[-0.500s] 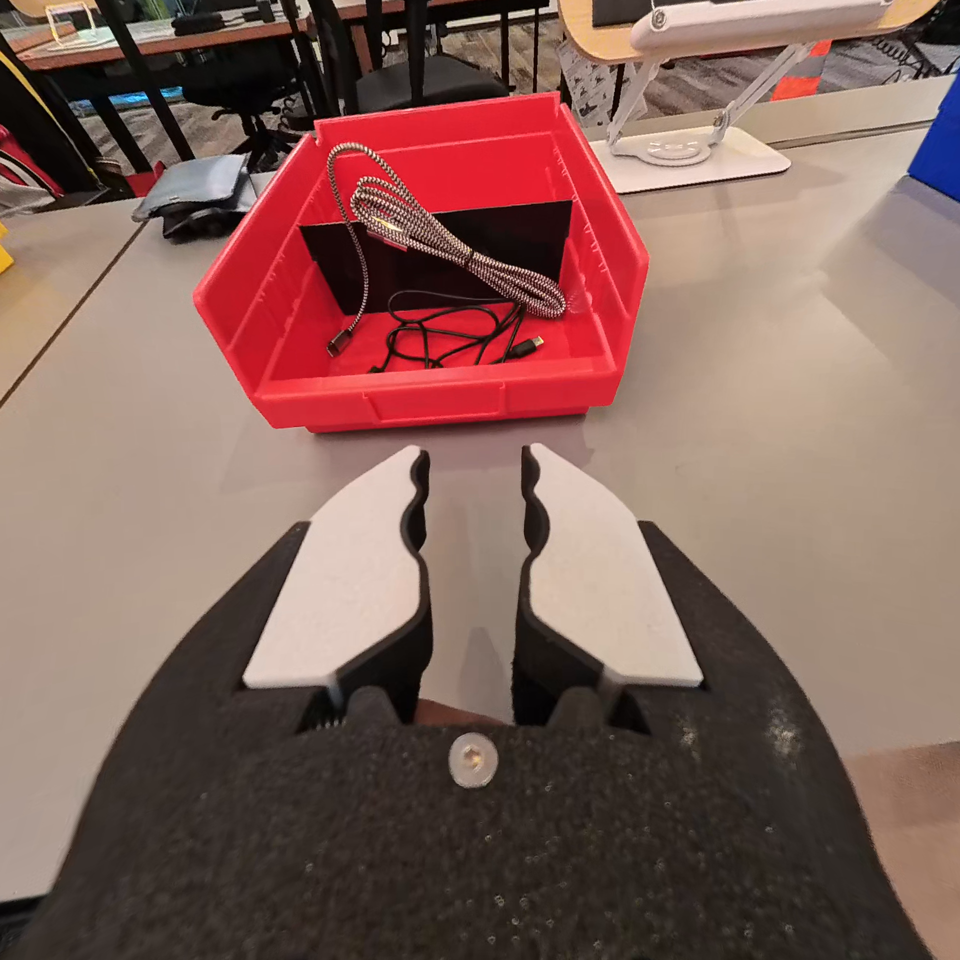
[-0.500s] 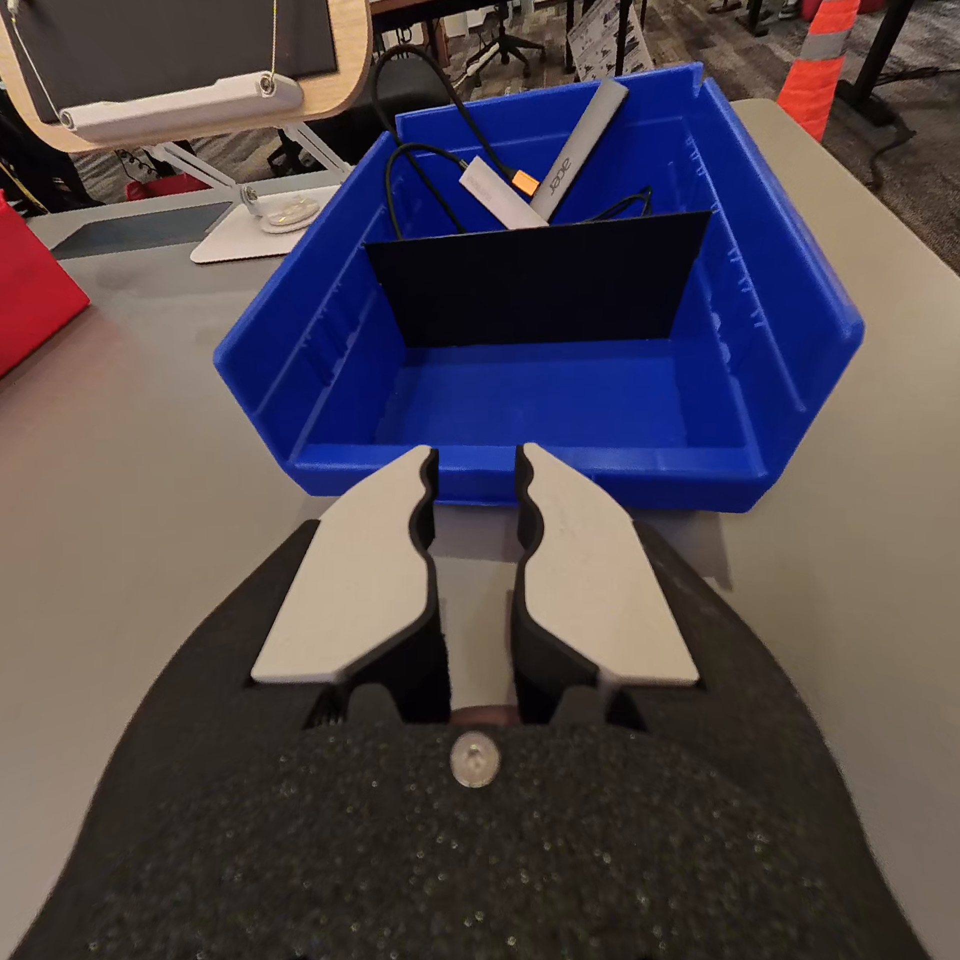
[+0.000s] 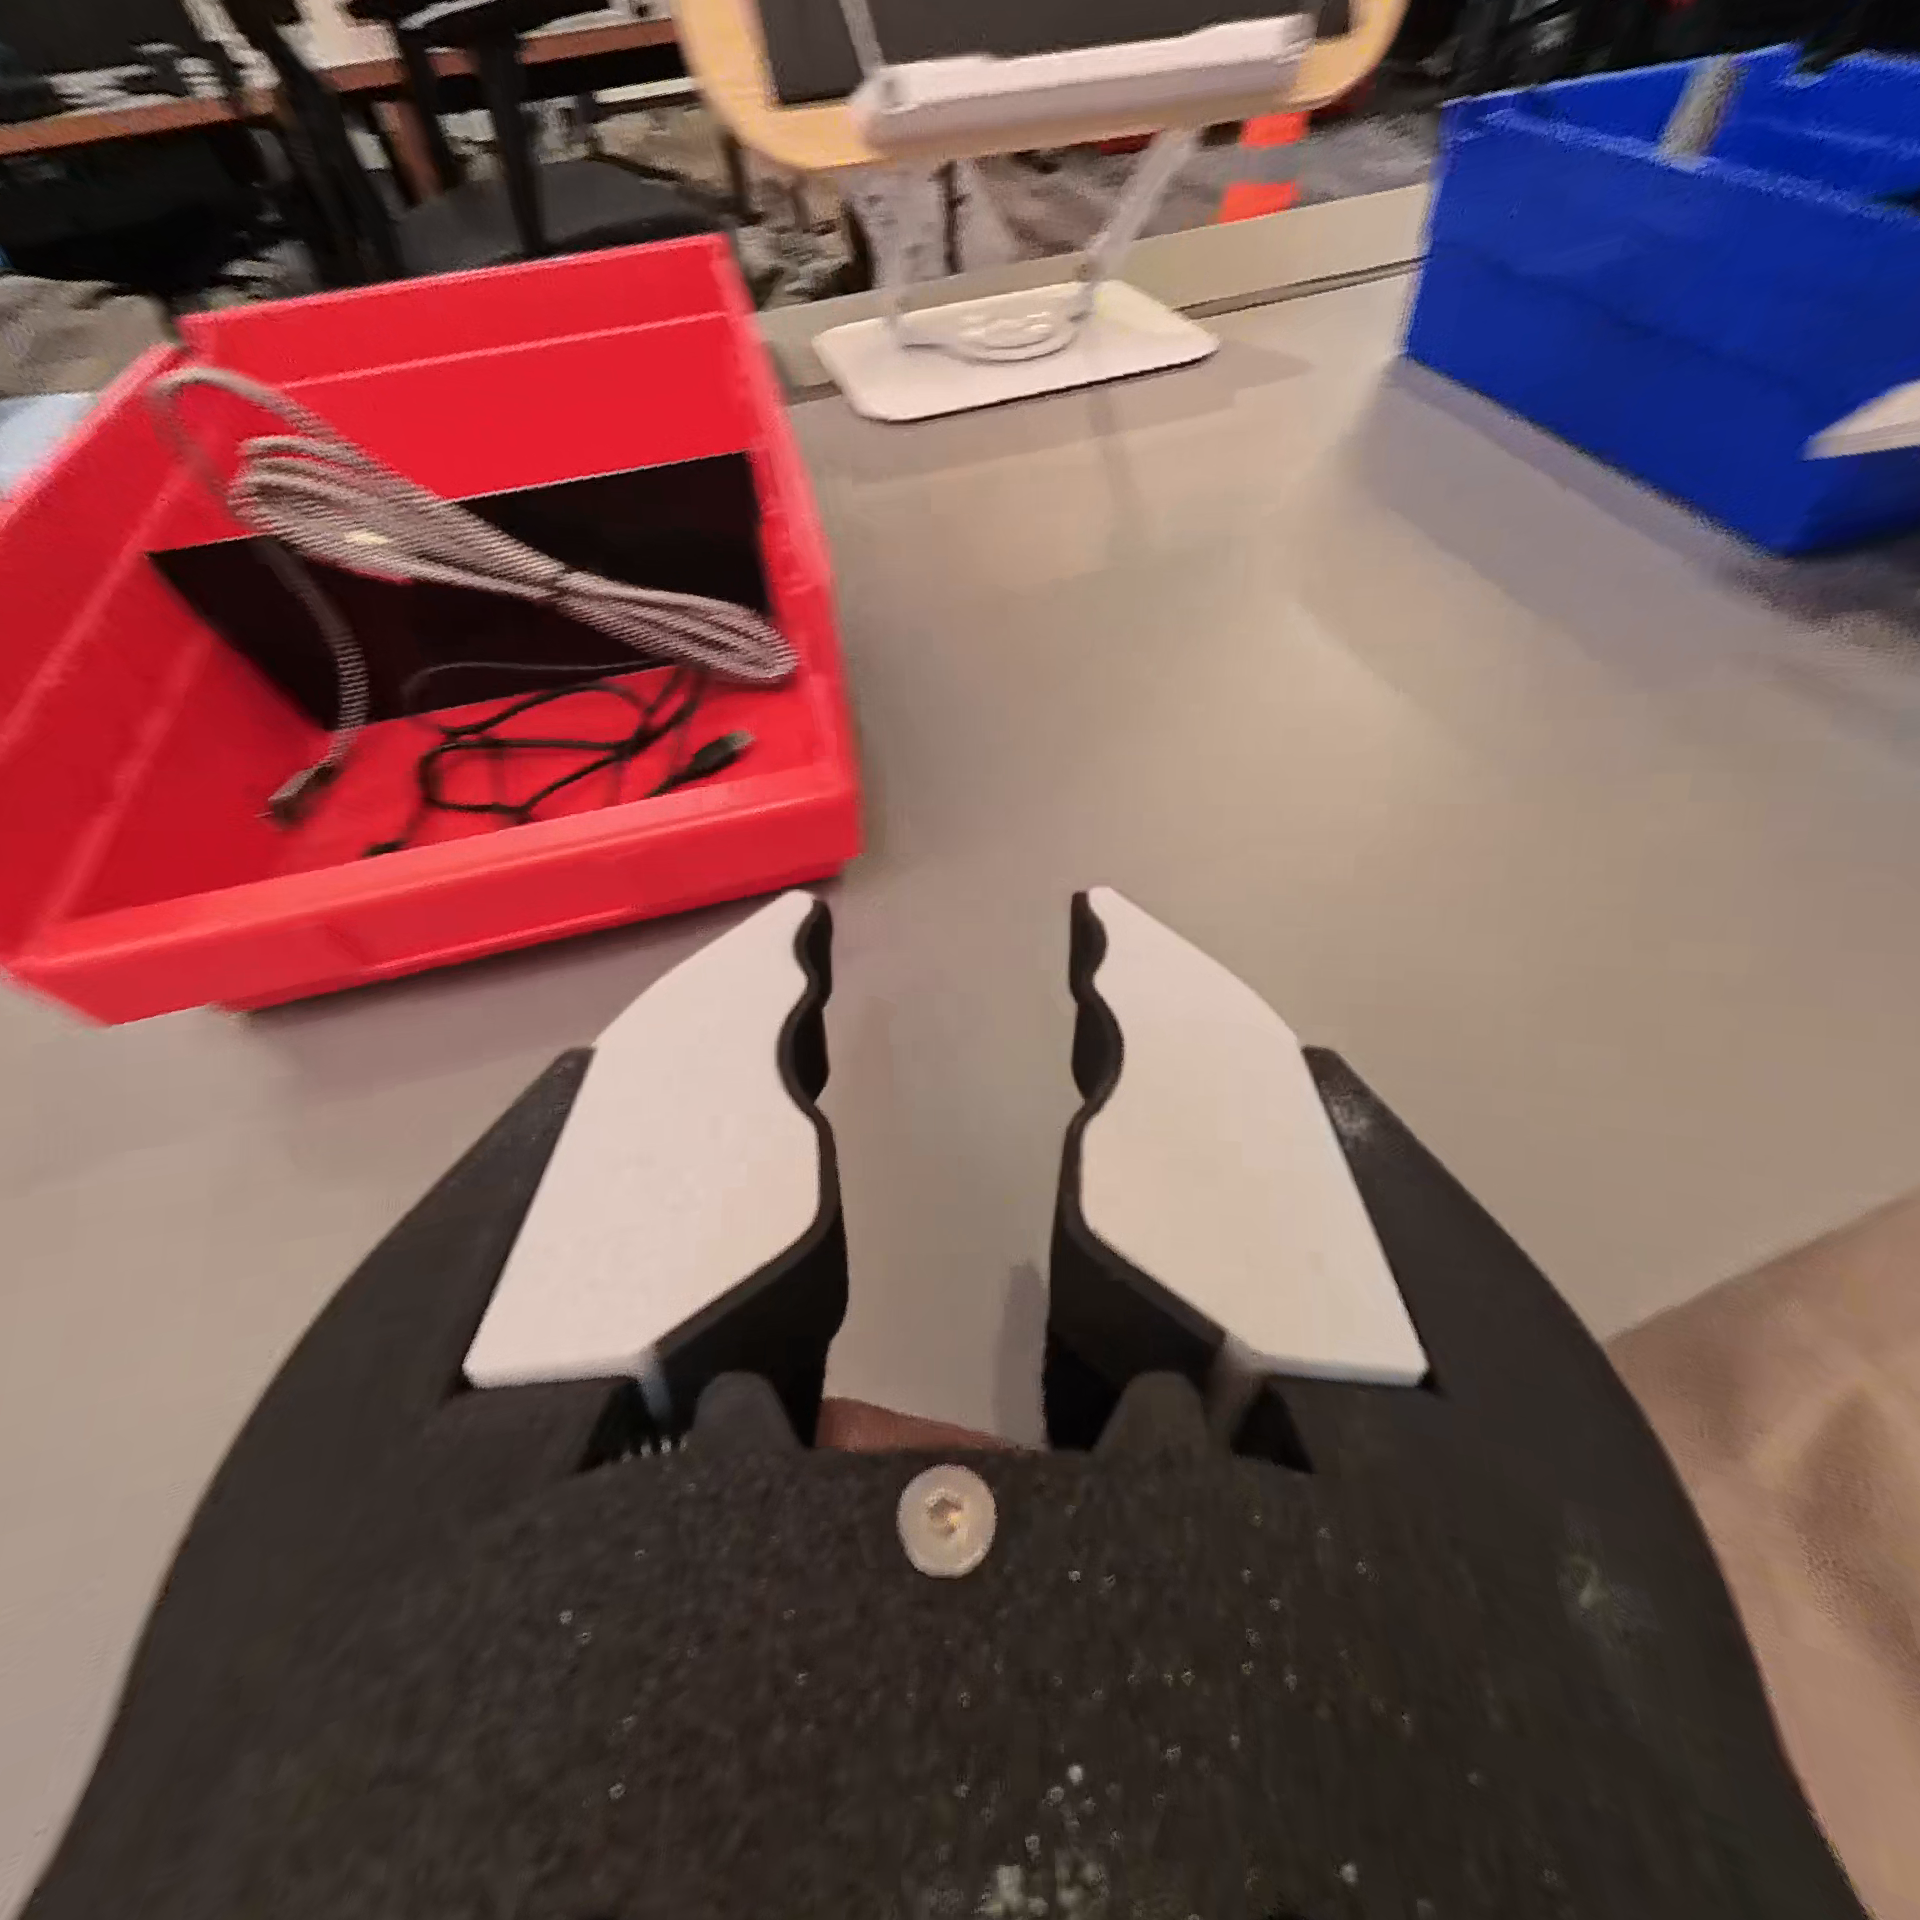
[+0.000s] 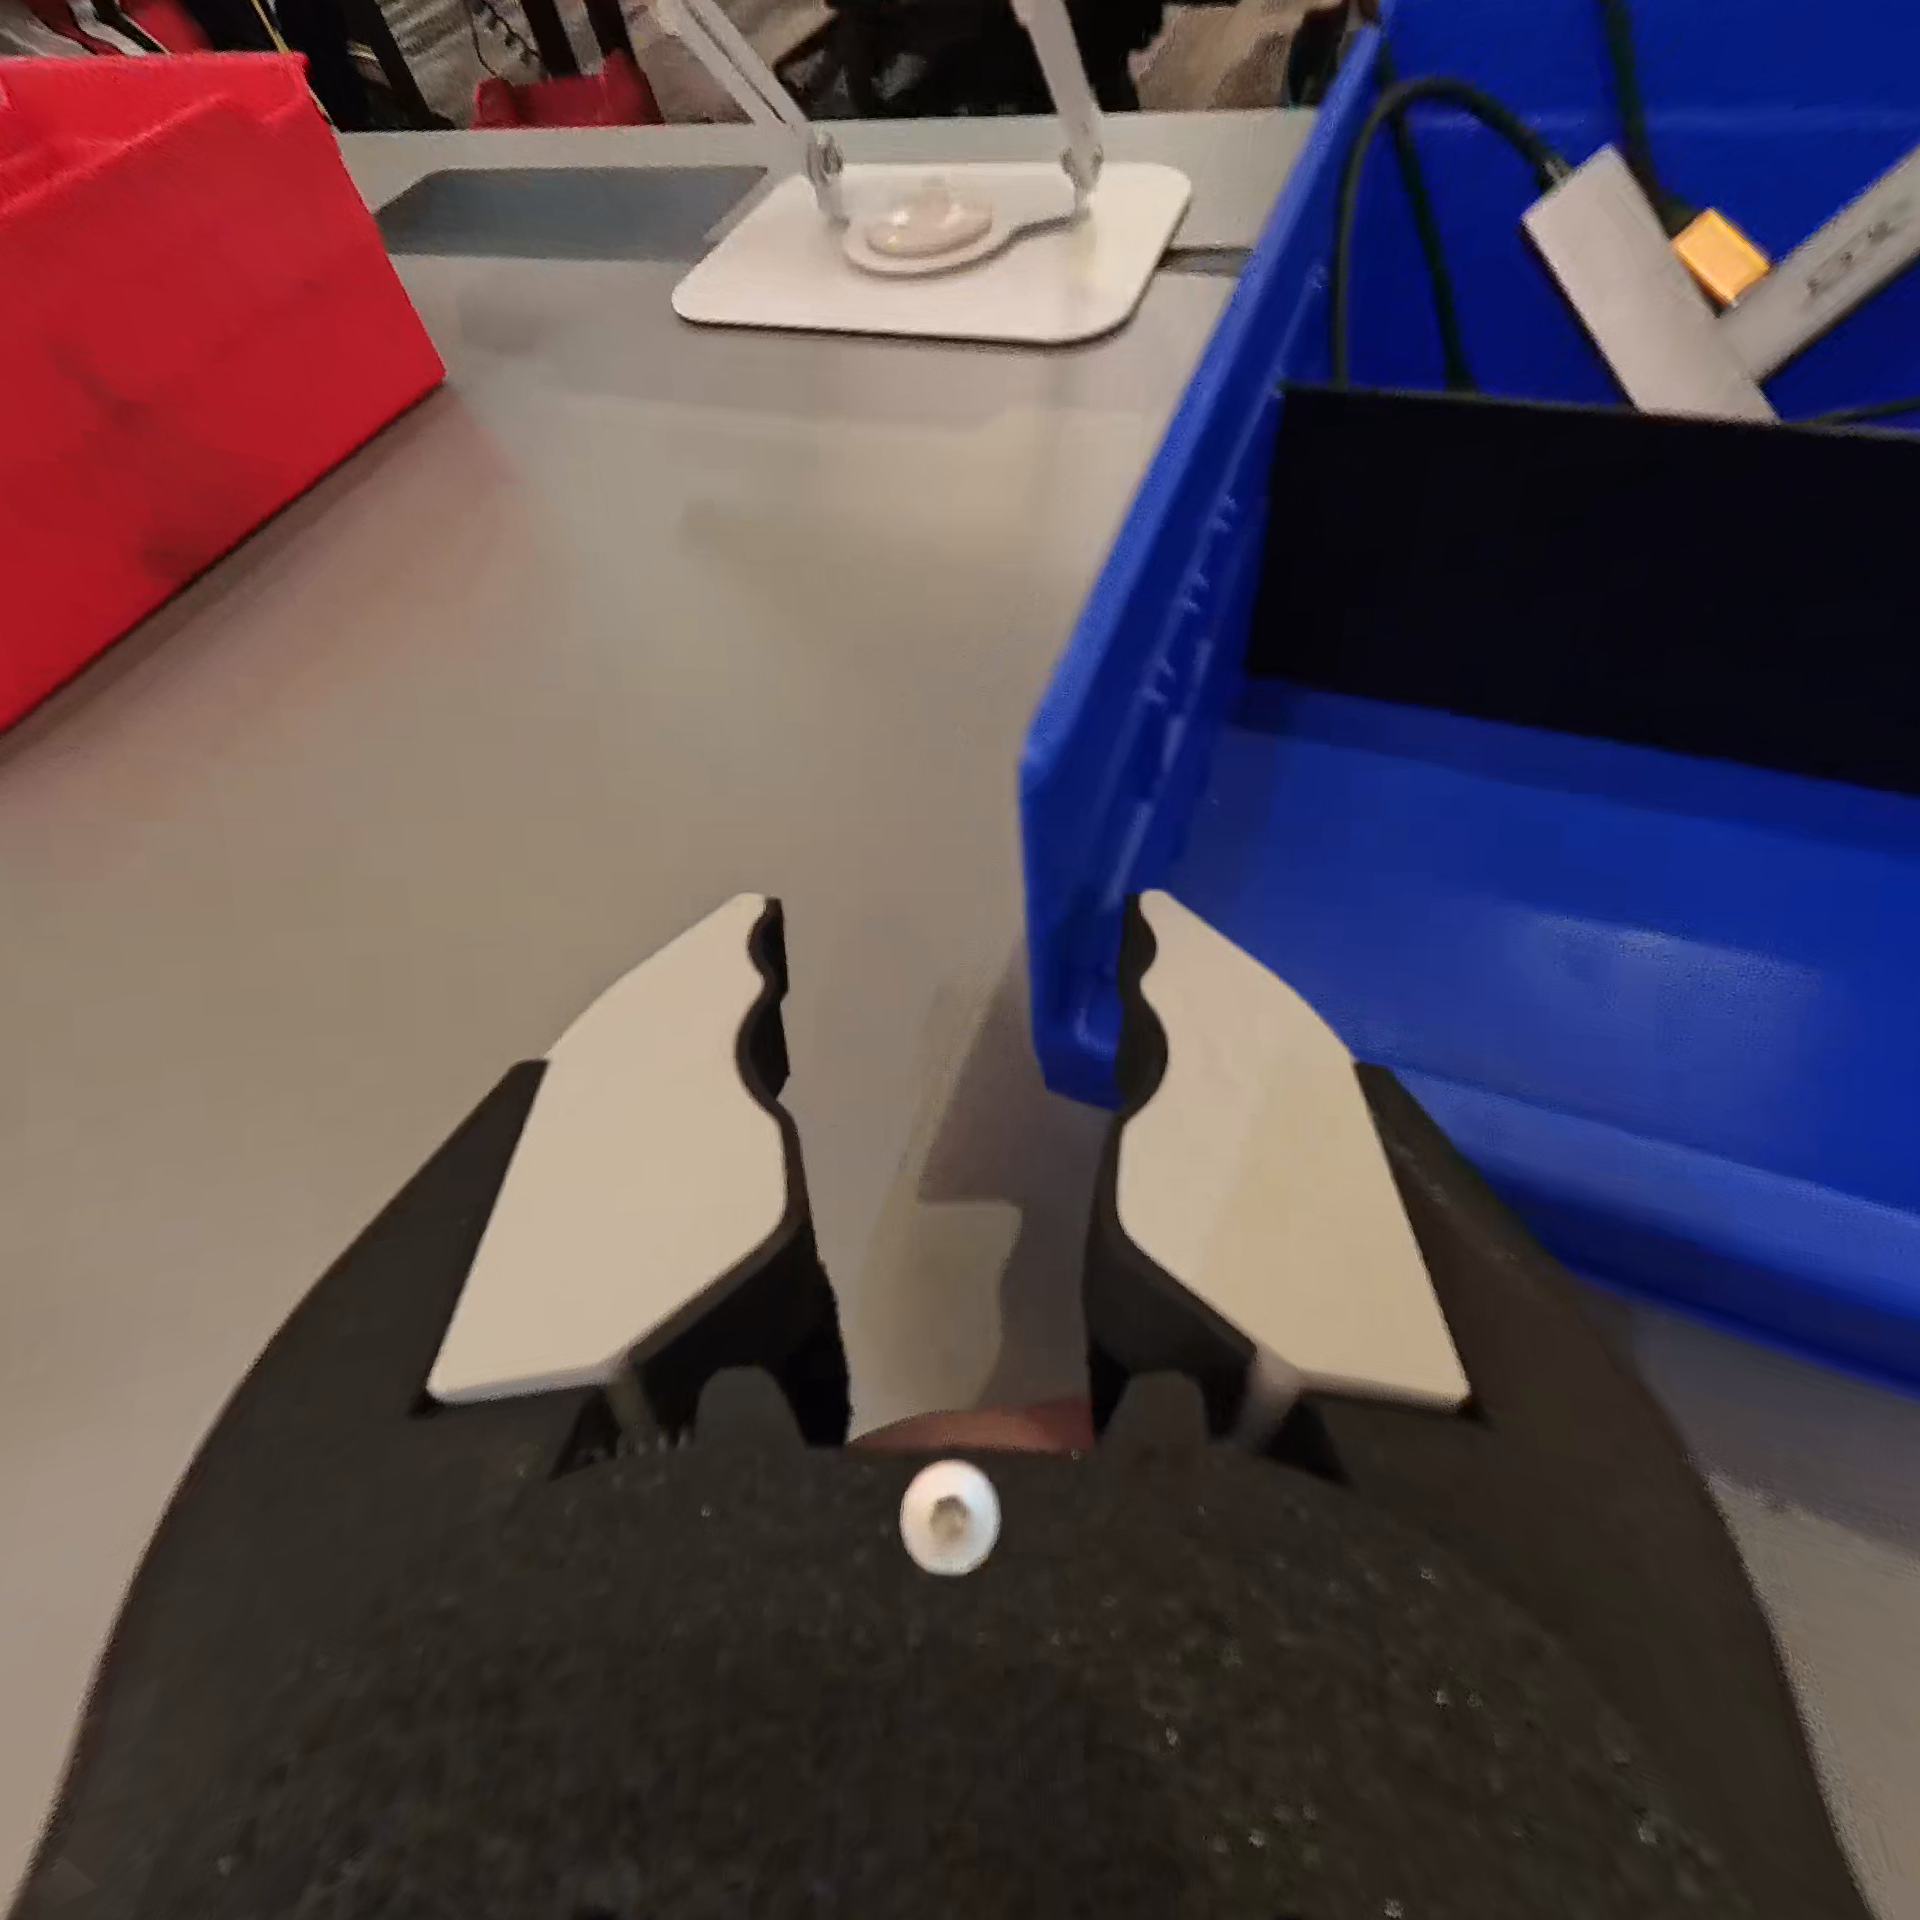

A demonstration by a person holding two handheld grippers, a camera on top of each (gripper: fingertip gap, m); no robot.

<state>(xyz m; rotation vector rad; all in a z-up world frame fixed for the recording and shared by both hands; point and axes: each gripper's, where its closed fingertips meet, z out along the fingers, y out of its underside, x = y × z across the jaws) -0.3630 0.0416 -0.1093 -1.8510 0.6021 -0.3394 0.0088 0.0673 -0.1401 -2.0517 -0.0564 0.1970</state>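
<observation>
Both claws have swung off the bins they faced half a second ago and now point at the bare stretch of desk [image 3: 1195, 727] between them. The left gripper [image 3: 951, 914] has turned rightward, so the red bin [image 3: 436, 904] sits at its left, just beside the left fingertip, no longer straight ahead; its jaws stand wider apart than before and hold nothing. Inside the red bin a braided cable [image 3: 499, 551] drapes over the black divider [image 3: 665, 520], and a thin black cable [image 3: 540, 758] lies in the near compartment.

The right gripper [image 4: 951, 914] has turned leftward; its jaws have spread too and are empty, the right fingertip near the blue bin [image 4: 1143, 727]'s near-left corner, contact unclear. Behind that bin's divider lean two grey adapters [image 4: 1631, 301] with cables. A white stand base [image 4: 935, 270] sits at the desk's far edge, between the bins.
</observation>
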